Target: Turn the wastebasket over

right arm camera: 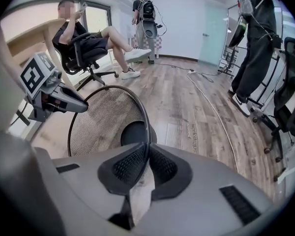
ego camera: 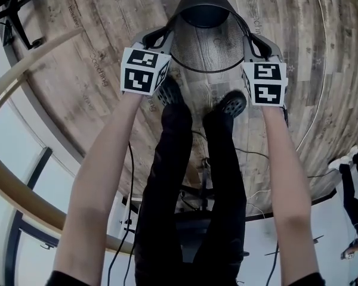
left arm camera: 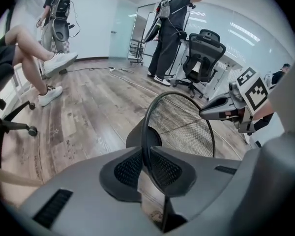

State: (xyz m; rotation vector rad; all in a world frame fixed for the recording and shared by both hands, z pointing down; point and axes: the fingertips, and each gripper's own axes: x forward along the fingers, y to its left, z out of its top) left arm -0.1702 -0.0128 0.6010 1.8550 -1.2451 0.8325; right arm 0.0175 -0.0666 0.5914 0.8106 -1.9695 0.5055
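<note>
- The wastebasket [ego camera: 206,43], a black wire-mesh one with a solid dark base, is sitting at 12 o'clock in the head view, just beyond the person's shoes [ego camera: 170,91].
- It is tipping onto its side: the round mouth is facing back toward the person and the base is pointing away to 12 o'clock. Whether the base is touching the floor [ego camera: 89,52] I cannot tell.
- The left tongs [left arm camera: 147,168] are closing on the wire rim at its 9 o'clock side, with the thin rim pinched between the dark ribbed pads.
- The right tongs [right arm camera: 145,168] are clamping the same rim at its 3 o'clock side, pads pressing together on the wire.
- The two marker cubes are showing at 10 and 2 o'clock of the person's dark trouser legs.
- The floor, of wooden planks, is lying under everything, with a white cable [right arm camera: 211,107] running across it.
- Farther off, a person is sitting in a chair [right arm camera: 88,41] at 10 o'clock in the right gripper view, and a black office chair [left arm camera: 204,53] is standing at 1 o'clock in the left gripper view.
</note>
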